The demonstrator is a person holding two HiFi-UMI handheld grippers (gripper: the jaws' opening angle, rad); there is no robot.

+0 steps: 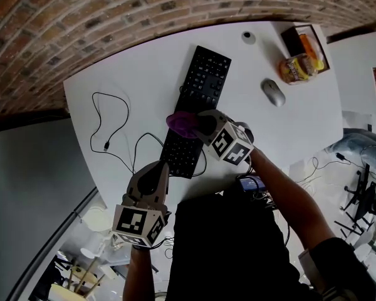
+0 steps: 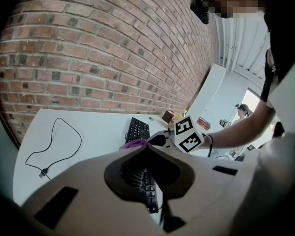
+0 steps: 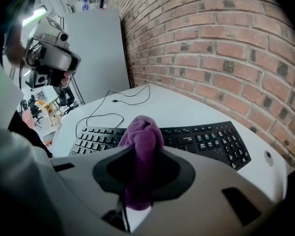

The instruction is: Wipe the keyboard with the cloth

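Note:
A black keyboard lies slantwise on the white table. My right gripper is shut on a bunched purple cloth, which rests on the keyboard's middle. In the right gripper view the cloth stands up between the jaws over the keys. My left gripper hovers near the table's front edge, beside the keyboard's near end; its jaws look closed with nothing in them. In the left gripper view the keyboard, the cloth and the right gripper's marker cube lie ahead.
A thin black cable loops on the table left of the keyboard. A grey mouse lies to its right. At the far right corner stands a box with snack packets. A small round object sits near the far edge. A brick wall runs behind.

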